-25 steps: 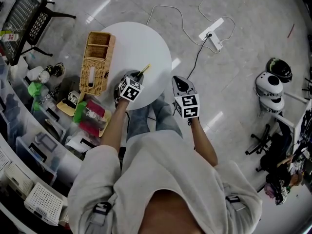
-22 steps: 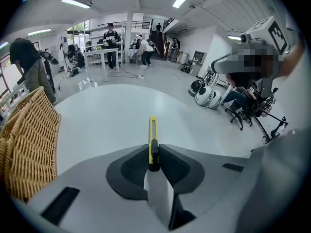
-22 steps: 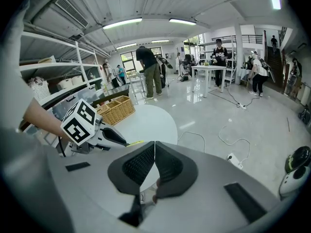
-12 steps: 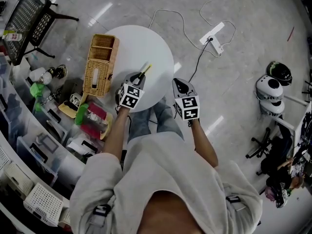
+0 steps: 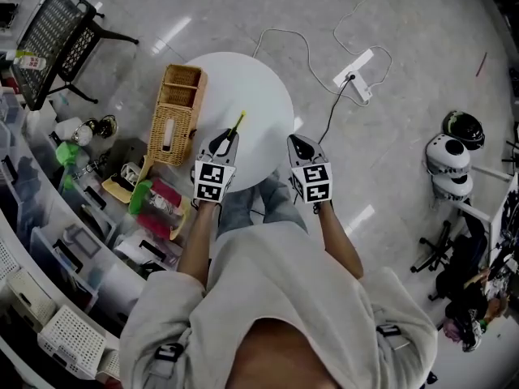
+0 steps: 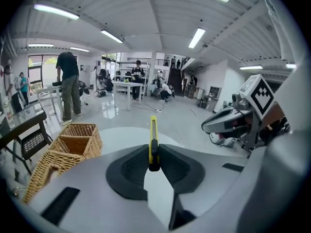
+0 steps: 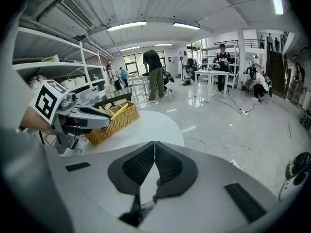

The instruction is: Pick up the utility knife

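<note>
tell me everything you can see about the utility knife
The utility knife is slim, yellow, plastic-looking, with a black part at its rear. The left tongs are shut on that rear end; it stands on edge and sticks straight forward past them. It looks lifted above the white round table; nothing else touches it.
</note>
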Motion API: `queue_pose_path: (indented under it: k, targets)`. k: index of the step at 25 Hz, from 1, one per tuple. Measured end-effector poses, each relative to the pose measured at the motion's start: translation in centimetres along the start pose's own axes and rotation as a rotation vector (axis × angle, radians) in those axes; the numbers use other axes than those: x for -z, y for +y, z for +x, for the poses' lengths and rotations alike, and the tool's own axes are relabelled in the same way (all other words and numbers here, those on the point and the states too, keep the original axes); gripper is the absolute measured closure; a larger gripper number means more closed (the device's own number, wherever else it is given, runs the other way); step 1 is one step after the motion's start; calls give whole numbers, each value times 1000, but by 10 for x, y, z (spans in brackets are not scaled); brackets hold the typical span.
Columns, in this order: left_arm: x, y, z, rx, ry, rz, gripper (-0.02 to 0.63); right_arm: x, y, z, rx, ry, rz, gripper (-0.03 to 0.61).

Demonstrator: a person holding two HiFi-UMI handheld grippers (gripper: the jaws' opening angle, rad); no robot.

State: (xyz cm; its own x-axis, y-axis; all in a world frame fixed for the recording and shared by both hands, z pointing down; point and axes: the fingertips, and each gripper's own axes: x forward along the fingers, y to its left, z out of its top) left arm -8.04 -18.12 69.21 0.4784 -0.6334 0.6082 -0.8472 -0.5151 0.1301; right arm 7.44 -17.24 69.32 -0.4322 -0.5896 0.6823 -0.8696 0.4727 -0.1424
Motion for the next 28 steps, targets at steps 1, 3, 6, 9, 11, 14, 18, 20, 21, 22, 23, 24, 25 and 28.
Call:
queue_pose_path:
  k: [1,3,6,9,11,14,18,20,21,22,23,24,25,28]
  targets:
    - [-6,1,-5,-11,-19,-8,540,-2,0,-1,3,-3,0,546]
    - [-17,4,-13,-25,-55,-23,540,-8,-3,-3,12,-16,0,546]
    - [-33,11,-20,-40,-98,-30,540,-28,-12,-6,39,-60,19,546]
    - [-53,18,-24,-49,-136,-14,540,-53,-20,-11,65,-108,20,546]
    - [-68,22,-26,-52,-163,0,540,-68,-27,-14,84,-141,7,546]
    - [-91,26,-31,-58,-203,21,540,-93,-30,-23,101,-194,-4,548]
    - [-124,28,-34,-58,-263,50,540,-126,-30,-40,113,-270,-32,548]
    - [-140,29,-37,-60,-293,68,540,-142,-28,-47,118,-307,-42,548]
    - [-147,30,-39,-61,-306,77,540,-149,-28,-49,122,-322,-46,548]
    - [-153,31,-41,-62,-319,86,540,-154,-28,-51,128,-336,-49,548]
    - [-159,32,-43,-63,-331,94,540,-159,-28,-53,133,-348,-52,548]
    - [-165,33,-45,-65,-343,101,540,-163,-29,-55,137,-359,-55,548]
    - [-170,34,-47,-68,-354,109,540,-167,-29,-57,141,-370,-58,548]
    - [-185,34,-54,-75,-383,127,540,-179,-29,-64,148,-405,-67,548]
